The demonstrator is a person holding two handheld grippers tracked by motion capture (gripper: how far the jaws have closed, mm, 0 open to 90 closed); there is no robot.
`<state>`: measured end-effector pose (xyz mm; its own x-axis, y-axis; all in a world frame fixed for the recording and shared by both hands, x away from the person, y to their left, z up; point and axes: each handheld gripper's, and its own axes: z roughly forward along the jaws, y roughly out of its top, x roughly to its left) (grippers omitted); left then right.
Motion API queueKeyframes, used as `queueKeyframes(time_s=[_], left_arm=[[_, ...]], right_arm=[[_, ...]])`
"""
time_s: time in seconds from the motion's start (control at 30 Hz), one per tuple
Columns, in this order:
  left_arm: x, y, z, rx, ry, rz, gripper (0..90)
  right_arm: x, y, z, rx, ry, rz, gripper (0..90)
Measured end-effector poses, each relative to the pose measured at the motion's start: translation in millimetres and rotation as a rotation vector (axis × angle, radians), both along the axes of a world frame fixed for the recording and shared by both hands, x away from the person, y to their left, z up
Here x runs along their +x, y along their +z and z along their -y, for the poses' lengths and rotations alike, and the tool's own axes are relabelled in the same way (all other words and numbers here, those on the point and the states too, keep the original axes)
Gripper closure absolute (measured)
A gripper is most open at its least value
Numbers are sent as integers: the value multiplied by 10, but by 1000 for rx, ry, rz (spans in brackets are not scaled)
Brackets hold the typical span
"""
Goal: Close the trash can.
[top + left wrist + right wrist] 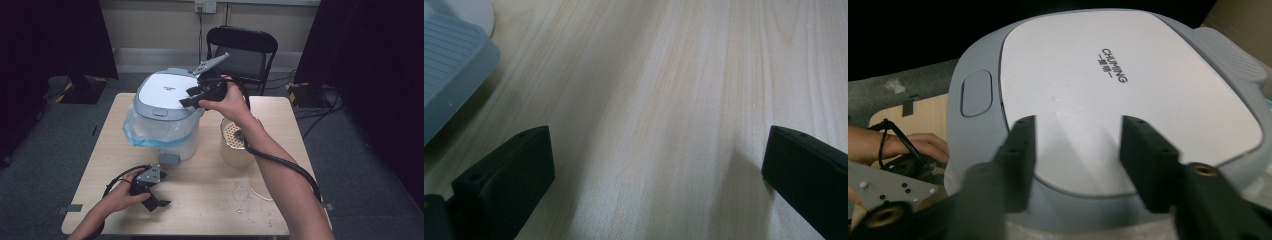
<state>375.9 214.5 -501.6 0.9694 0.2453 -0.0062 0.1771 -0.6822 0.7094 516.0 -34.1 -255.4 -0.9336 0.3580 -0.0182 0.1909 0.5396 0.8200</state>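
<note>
Rice cooker (pixel 167 112) lid sits closed under your right gripper (pixel 192 97), jaws parted and empty, while your left gripper (pixel 156 201) rests wide open on the table (pixel 210 200).

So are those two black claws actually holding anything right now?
No. The right gripper hovers open above the rice cooker's lid; the left gripper rests open on the bare table.

Rice cooker (pixel 167 107) on table (pixel 210 200), pot (pixel 236 145) to its right
</note>
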Motion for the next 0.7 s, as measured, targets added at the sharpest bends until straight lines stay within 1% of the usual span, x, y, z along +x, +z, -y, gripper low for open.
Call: queueKeyframes(time_s=[0.03, 0.07, 0.1, 0.13, 0.17, 0.2, 0.23, 0.27, 0.3, 0.33, 0.37, 0.4, 0.43, 0.5, 0.6, 0.63, 0.7], left_arm=[[0, 0, 0, 0, 0, 1, 0], [0, 0, 0, 0, 0, 1, 0], [0, -1, 1, -3, 0, 0, 0], [0, -1, 1, -3, 0, 1, 0], [0, -1, 1, -3, 0, 1, 0], [0, 0, 0, 0, 0, 1, 0], [0, -4, 1, -7, 0, 2, 0], [0, 1, 0, 1, -1, 1, 0], [0, -5, 2, -7, 0, 1, 0], [0, -2, 1, -3, 0, 1, 0], [0, -2, 1, -3, 0, 1, 0], [0, 1, 0, 1, 0, 1, 0], [0, -3, 1, -4, 0, 1, 0], [0, -2, 1, -3, 0, 1, 0], [0, 0, 0, 0, 0, 1, 0], [0, -2, 1, -3, 0, 1, 0], [0, -1, 1, -2, 0, 1, 0]], right_arm=[[-13, 4, 38, 2, -17, 0, 366], [-13, 4, 38, 2, -17, 0, 366], [-22, 9, 69, -3, -29, 11, 321], [-63, 24, 160, 3, -33, 26, 257], [-63, 24, 160, 3, -33, 26, 257], [-81, 29, 195, 2, -37, 32, 224], [-92, 29, 230, 1, -35, 32, 204], [-131, 24, 301, -4, -38, 42, 197], [-131, 24, 301, -4, -38, 42, 197], [-169, 11, 373, -2, -42, 36, 181], [-169, 11, 373, -2, -42, 36, 181], [-200, -1, 425, -5, -49, 41, 151], [-214, -9, 451, -3, -53, 38, 145], [-249, -32, 516, 13, -50, 17, 145], [-328, -81, 616, 17, -40, 25, 146], [-357, -111, 657, 19, -35, 19, 146], [-400, -157, 709, 19, -42, 11, 146]])
